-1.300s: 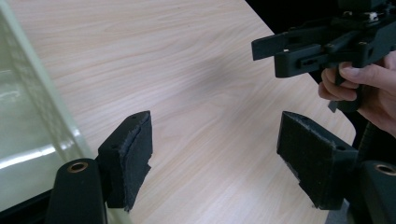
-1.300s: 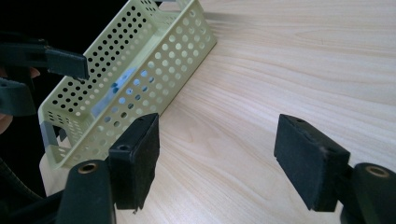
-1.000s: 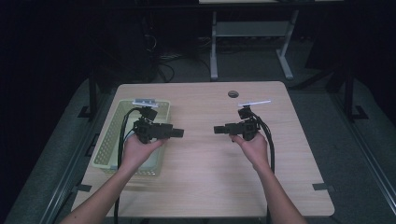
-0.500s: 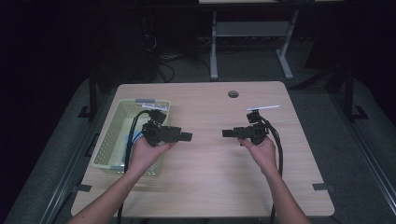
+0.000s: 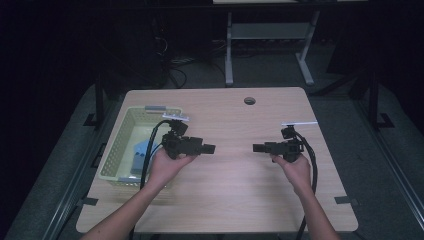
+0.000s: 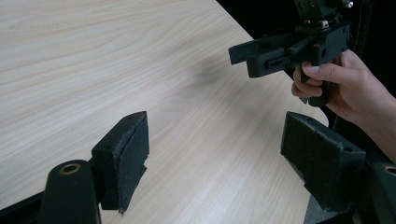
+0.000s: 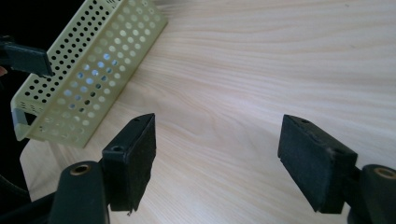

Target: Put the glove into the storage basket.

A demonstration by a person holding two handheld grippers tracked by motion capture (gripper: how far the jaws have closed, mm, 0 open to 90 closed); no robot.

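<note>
The basket [image 5: 118, 150] is a pale yellow-green plastic tray with perforated walls and grey handle clips on its short ends. It sits upright at about 9 o'clock on the worktop [image 5: 235, 200], along the left edge, its long side running toward 12 o'clock. A light blue block [image 5: 140, 154] lies flat on its floor, toward the near end. In the right gripper view the basket [image 7: 88, 70] shows its hole-punched long wall, blue glimpsed through the holes, and its bottom edge resting on the wood.
</note>
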